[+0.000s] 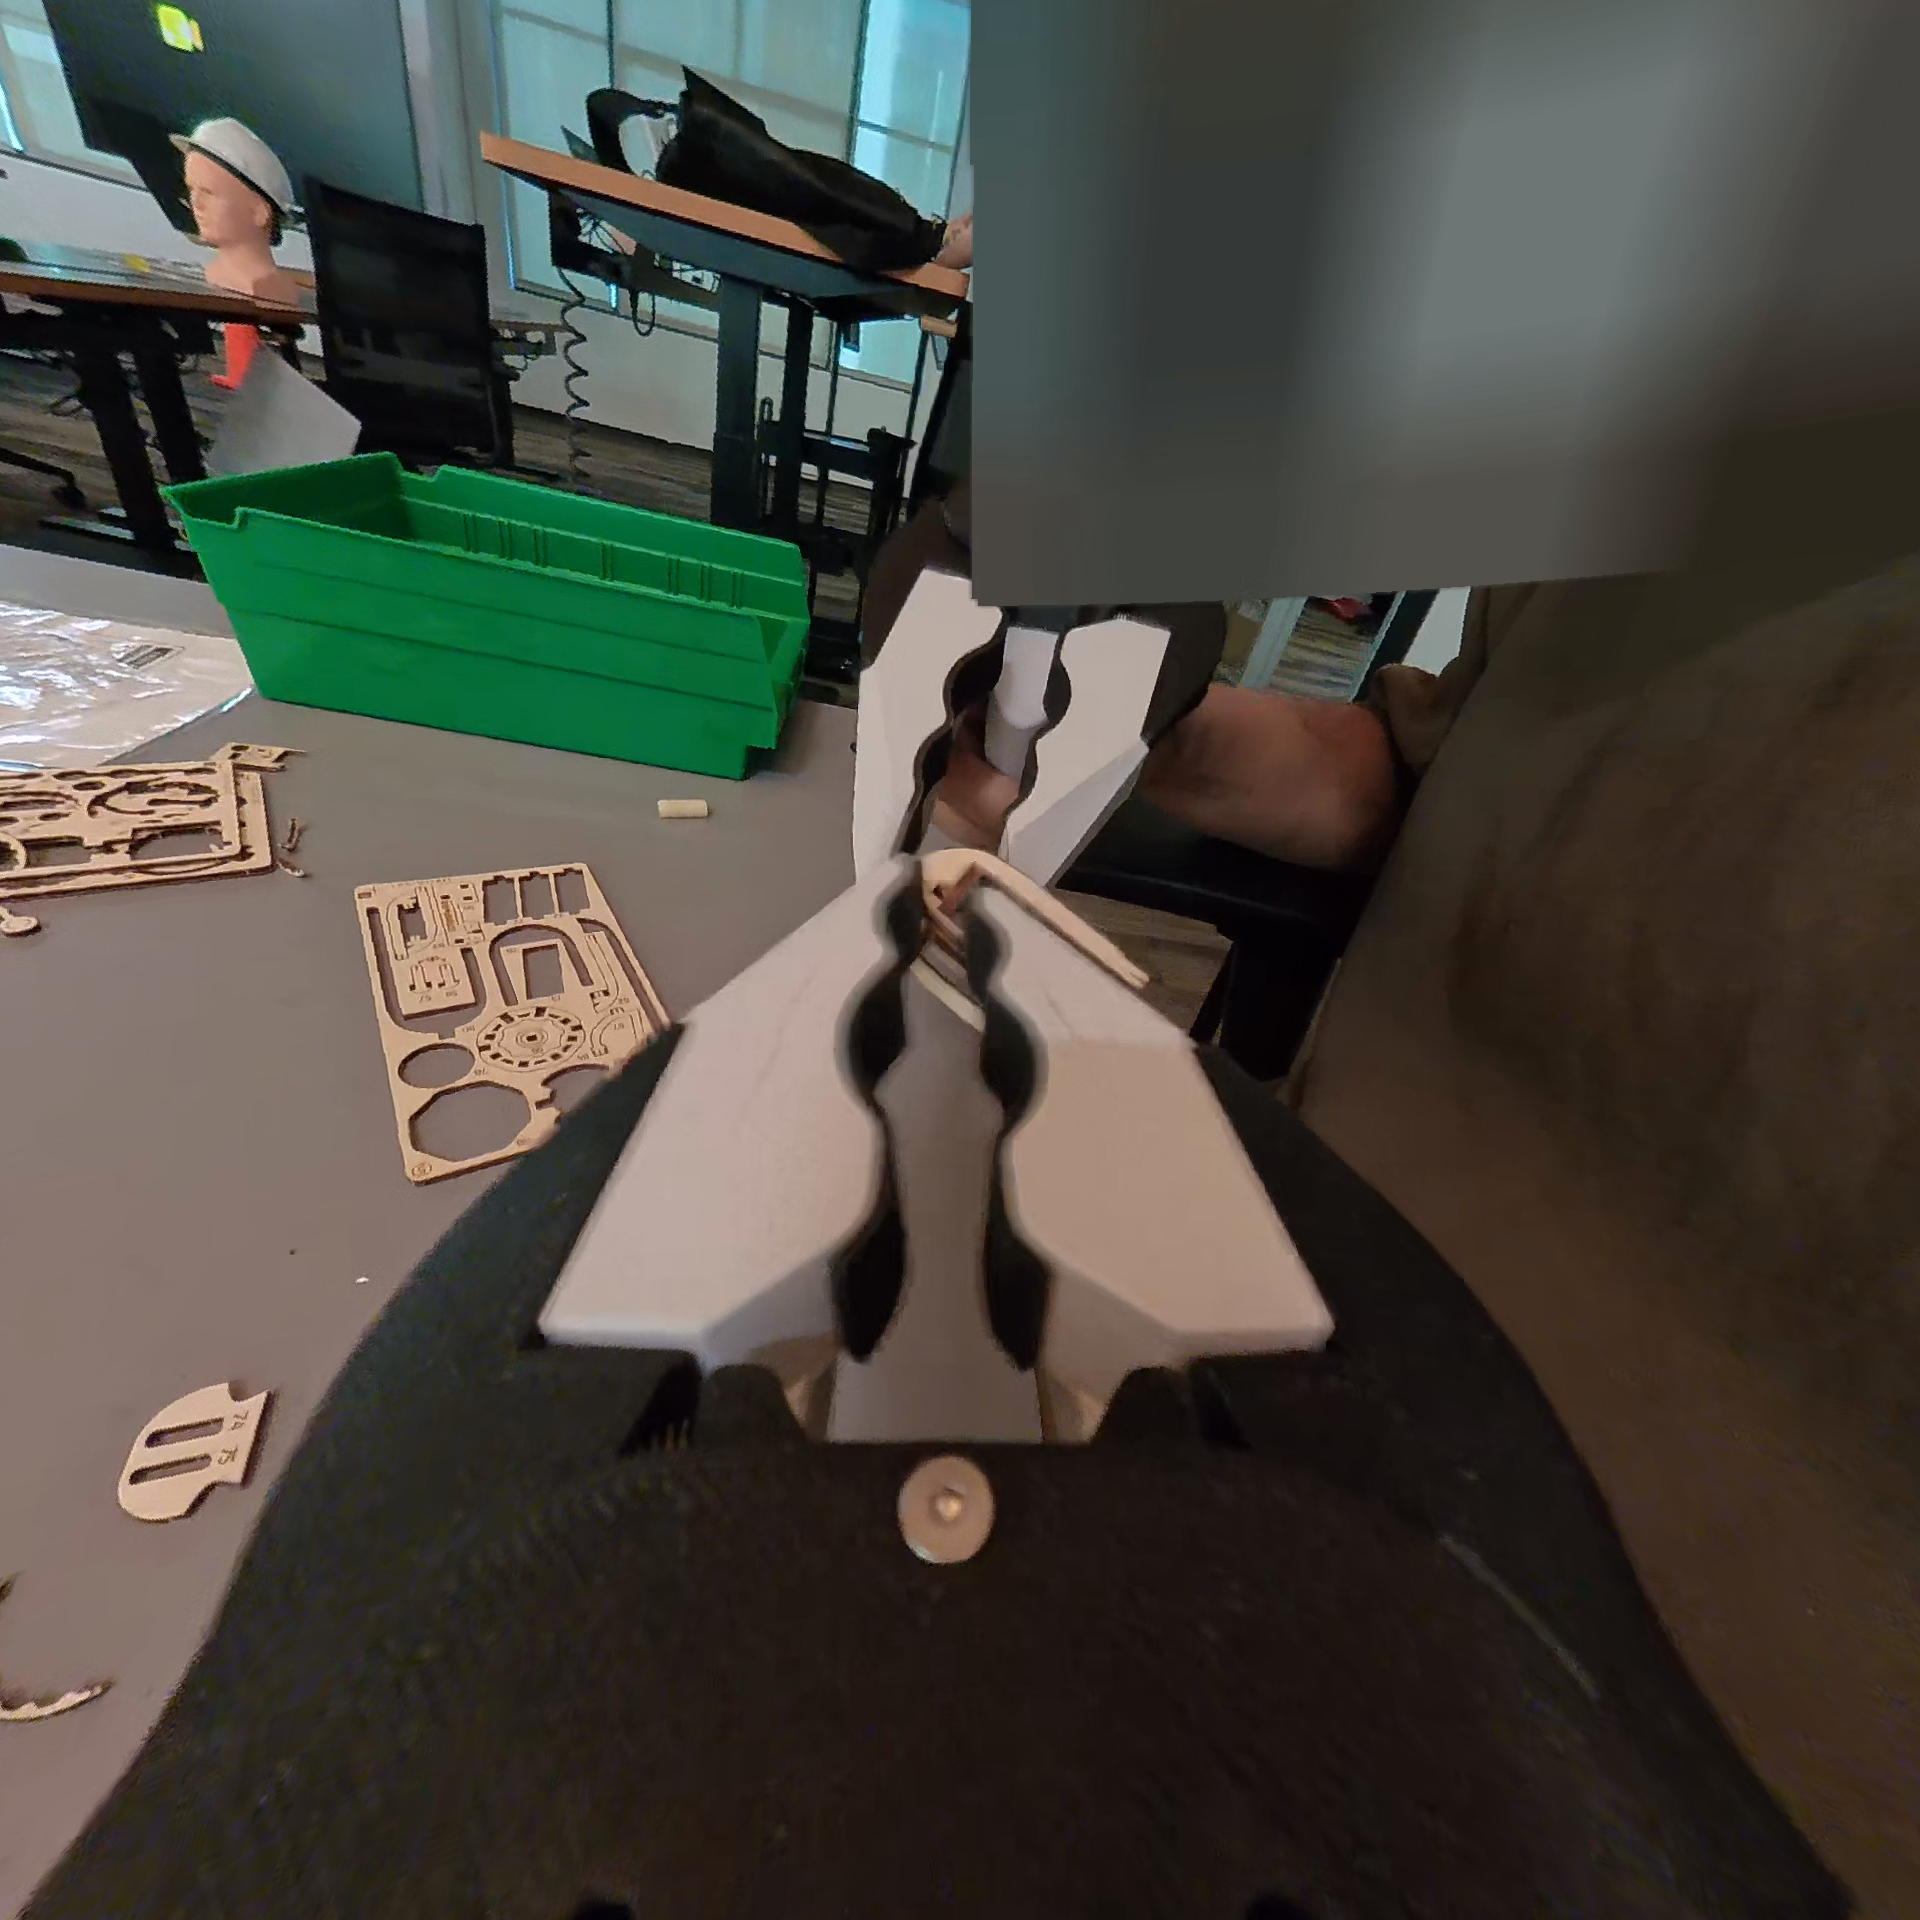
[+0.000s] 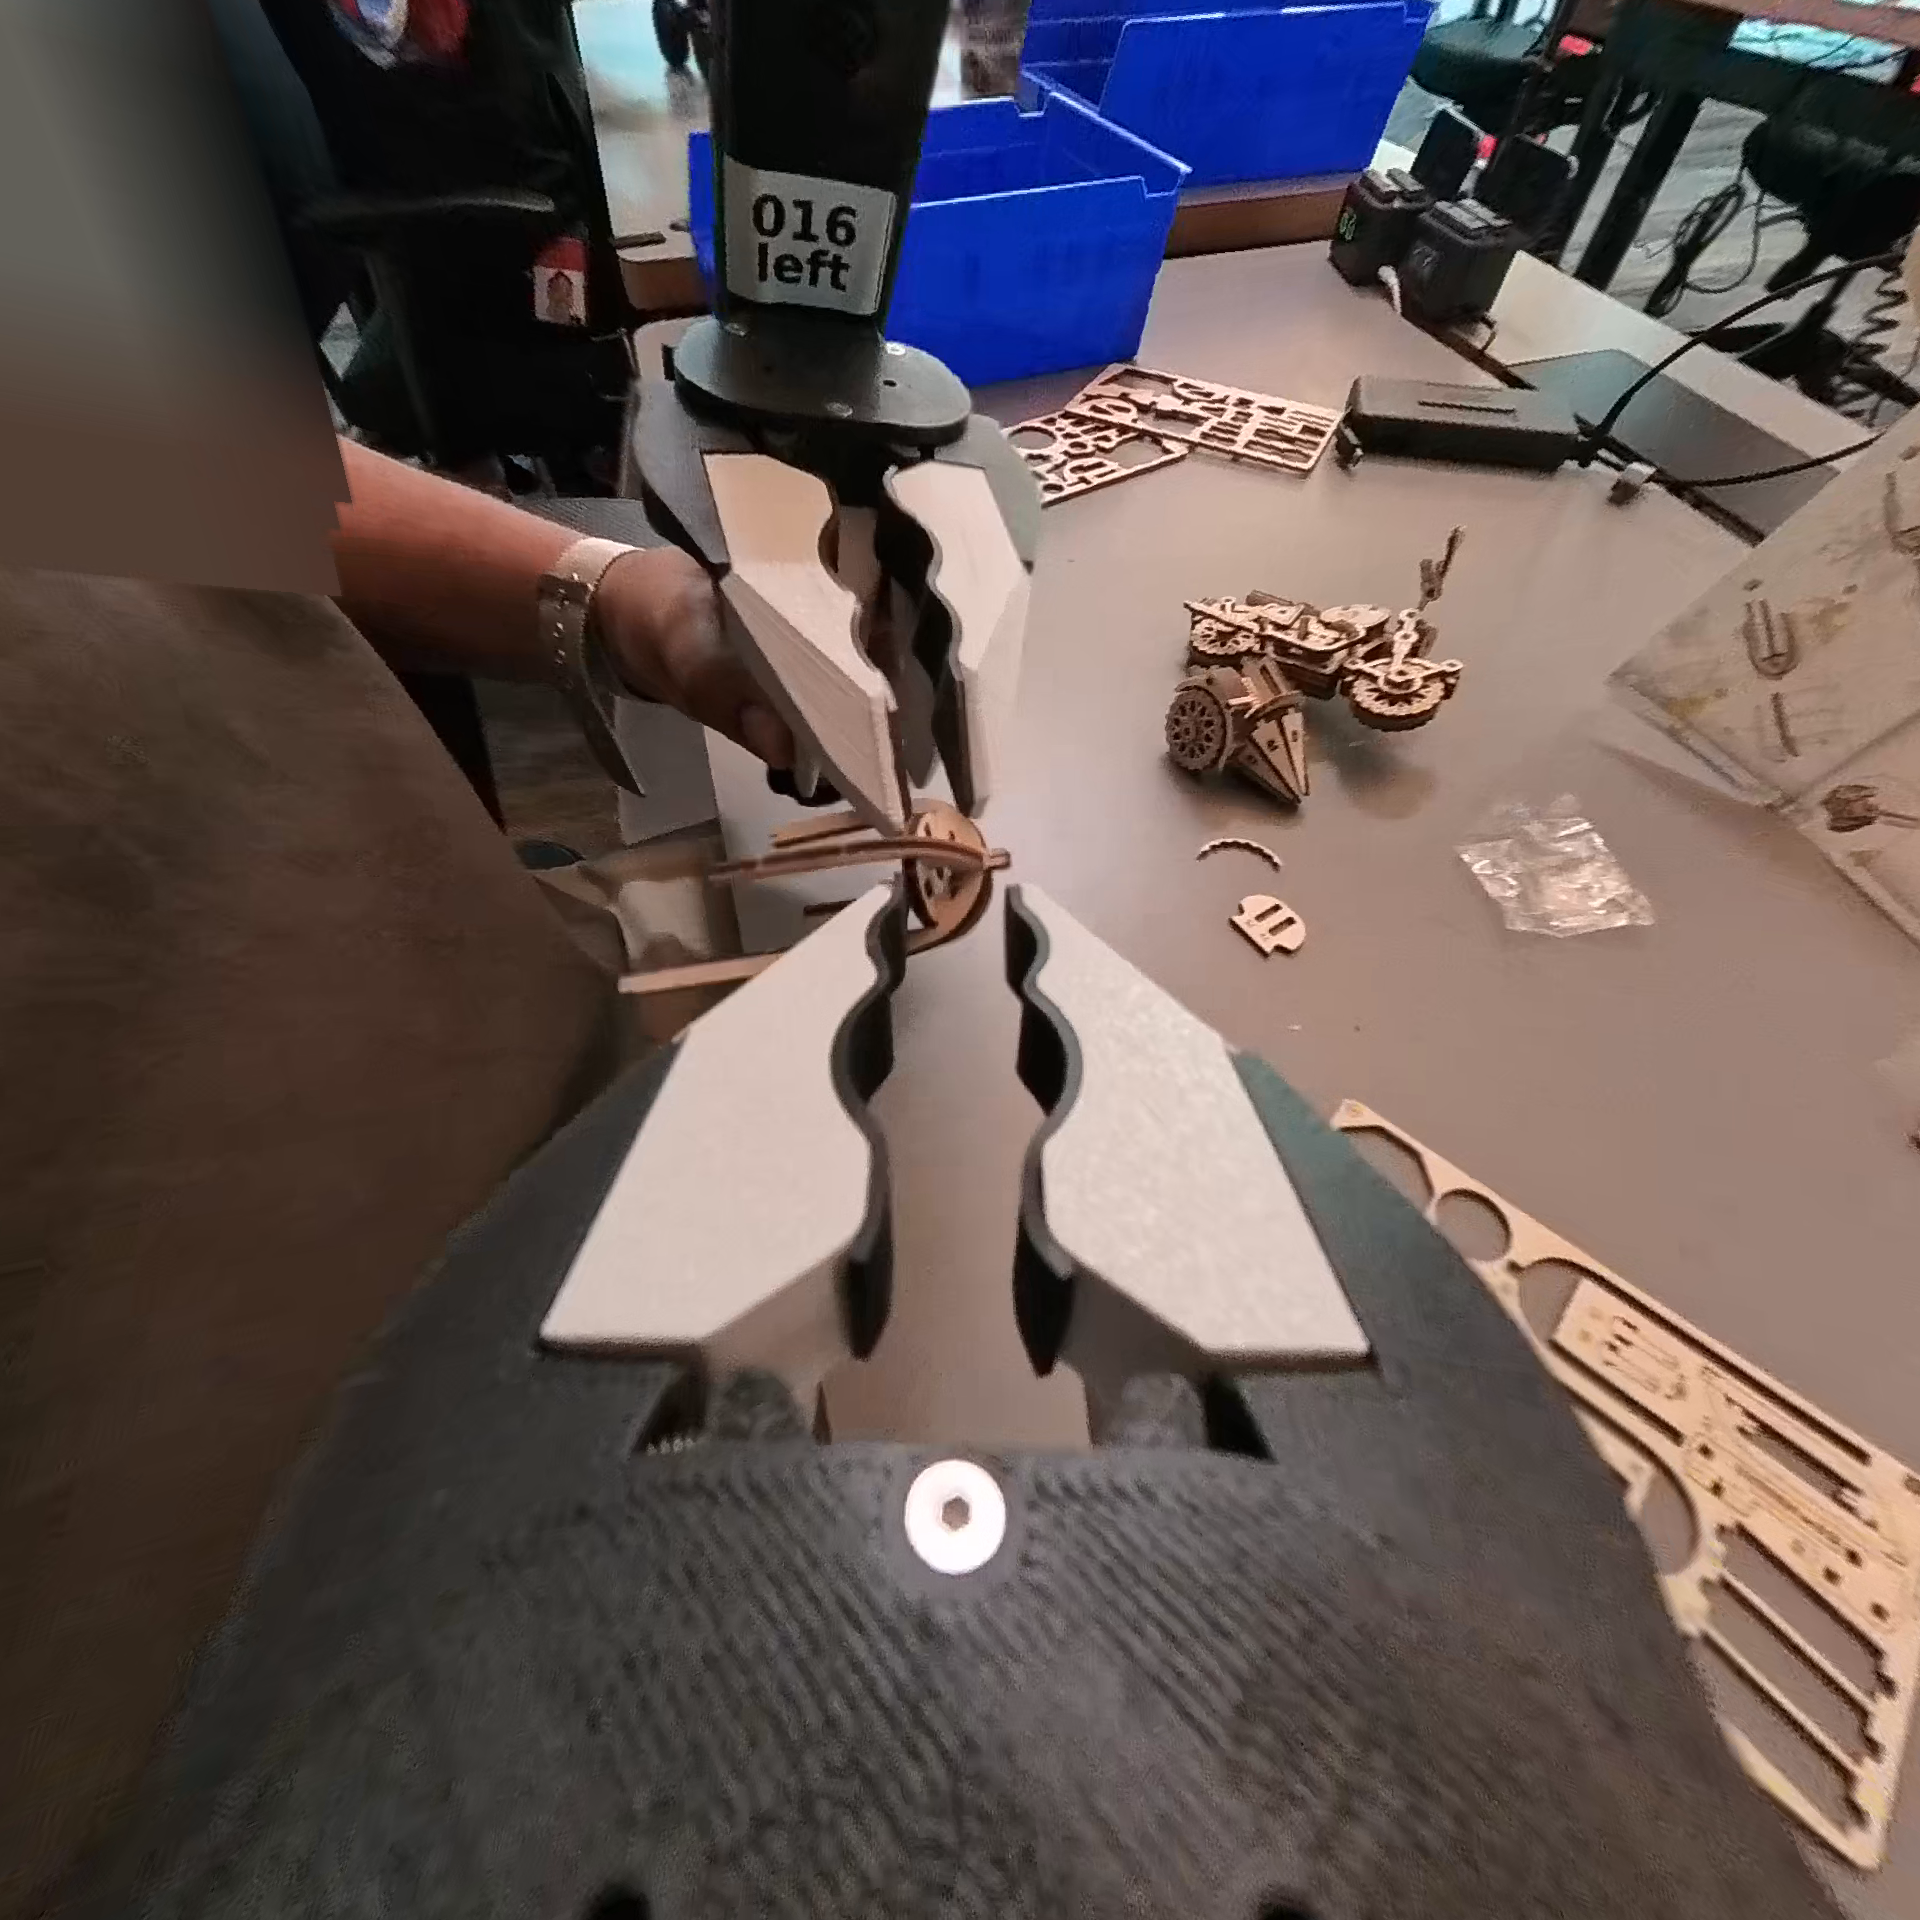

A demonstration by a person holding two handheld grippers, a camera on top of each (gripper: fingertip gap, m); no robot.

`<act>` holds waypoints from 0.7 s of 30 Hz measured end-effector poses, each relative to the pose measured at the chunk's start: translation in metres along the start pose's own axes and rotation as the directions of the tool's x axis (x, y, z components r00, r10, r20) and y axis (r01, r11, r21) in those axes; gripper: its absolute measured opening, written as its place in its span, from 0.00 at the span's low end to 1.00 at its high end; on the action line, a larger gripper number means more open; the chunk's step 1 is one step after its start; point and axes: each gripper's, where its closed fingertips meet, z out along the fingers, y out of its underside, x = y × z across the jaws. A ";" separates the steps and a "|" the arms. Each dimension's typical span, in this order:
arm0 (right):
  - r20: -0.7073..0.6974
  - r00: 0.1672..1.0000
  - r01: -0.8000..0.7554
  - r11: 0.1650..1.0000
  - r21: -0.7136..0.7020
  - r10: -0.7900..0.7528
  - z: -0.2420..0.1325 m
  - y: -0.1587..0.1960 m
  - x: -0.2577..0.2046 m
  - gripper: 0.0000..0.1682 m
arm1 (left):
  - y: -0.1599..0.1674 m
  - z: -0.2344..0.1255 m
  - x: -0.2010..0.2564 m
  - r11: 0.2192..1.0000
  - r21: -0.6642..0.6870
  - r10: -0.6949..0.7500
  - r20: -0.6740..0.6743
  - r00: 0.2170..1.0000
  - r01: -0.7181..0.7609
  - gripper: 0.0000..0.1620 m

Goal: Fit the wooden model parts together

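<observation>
two hand-held grippers meet tip to tip above the near edge of a grey table (image 2: pixel 1299 1039), both on one small wooden assembly (image 2: pixel 940 868): a spoked wooden wheel with thin curved strips running out from it toward nine o'clock.

in the right wrist view, the right gripper (image 2: pixel 951 909) fills the lower half, its two white fingers nearly closed at the tips around the lower part of the wheel. the left gripper (image 2: pixel 914 800) comes down from twelve o'clock, held by a hand (image 2: pixel 675 644) with a watch strap, and its fingertips pinch the top of the same assembly.

in the left wrist view, the left gripper (image 1: pixel 940 883) has its fingers drawn close, gripping a thin wooden strip (image 1: pixel 1049 914) that sticks out toward three o'clock; the right gripper (image 1: pixel 987 790) stands just beyond at twelve o'clock.

on the table, a partly built wooden motorcycle (image 2: pixel 1309 665) stands at two o'clock of the right view, with two small loose wooden pieces (image 2: pixel 1262 914) near it and a punched-out wooden sheet (image 2: pixel 1662 1455) at four o'clock. a green bin (image 1: pixel 499 613) sits at ten o'clock in the left view, and more wooden sheets (image 1: pixel 499 1008) lie at nine o'clock.
</observation>
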 end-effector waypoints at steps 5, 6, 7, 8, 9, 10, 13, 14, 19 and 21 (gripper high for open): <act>-0.010 1.000 0.020 0.999 -0.046 -0.020 0.004 0.009 0.001 0.08 | -0.008 -0.004 0.001 0.998 0.052 -0.025 -0.014 1.000 0.026 0.00; -0.014 1.000 0.021 0.998 -0.052 -0.022 0.005 0.009 0.001 0.08 | -0.008 -0.004 0.000 0.998 0.050 -0.025 -0.009 1.000 0.026 0.00; -0.026 0.999 0.029 0.998 -0.061 -0.031 0.005 0.010 0.002 0.08 | -0.007 -0.005 -0.002 0.999 0.045 -0.029 -0.004 1.000 0.029 0.00; -0.040 0.998 0.043 0.997 -0.070 -0.046 0.005 0.012 0.004 0.08 | -0.006 -0.005 -0.003 0.998 0.042 -0.038 -0.003 0.999 0.038 0.00; -0.049 0.997 0.055 0.996 -0.077 -0.059 0.005 0.013 0.006 0.08 | -0.005 -0.006 -0.006 0.998 0.037 -0.050 0.000 0.999 0.050 0.02; -0.050 0.997 0.058 0.995 -0.080 -0.062 0.005 0.014 0.006 0.08 | -0.002 -0.006 -0.008 0.998 0.025 -0.061 0.004 0.998 0.061 0.04; -0.042 0.998 0.050 0.996 -0.071 -0.053 0.005 0.013 0.005 0.08 | 0.013 -0.003 -0.011 0.994 -0.064 -0.084 -0.003 0.996 0.084 0.13; -0.040 0.998 0.052 0.996 -0.071 -0.055 0.005 0.013 0.005 0.08 | 0.019 -0.001 -0.011 0.991 -0.096 -0.091 -0.002 0.996 0.090 0.13; -0.019 0.998 0.061 0.993 -0.099 -0.063 0.007 0.018 0.001 0.08 | 0.028 0.005 -0.006 0.987 -0.149 -0.061 -0.005 0.998 0.060 0.11; -0.015 0.997 0.068 0.992 -0.110 -0.070 0.008 0.020 0.000 0.08 | 0.031 0.005 -0.006 0.985 -0.162 -0.058 -0.009 0.998 0.055 0.10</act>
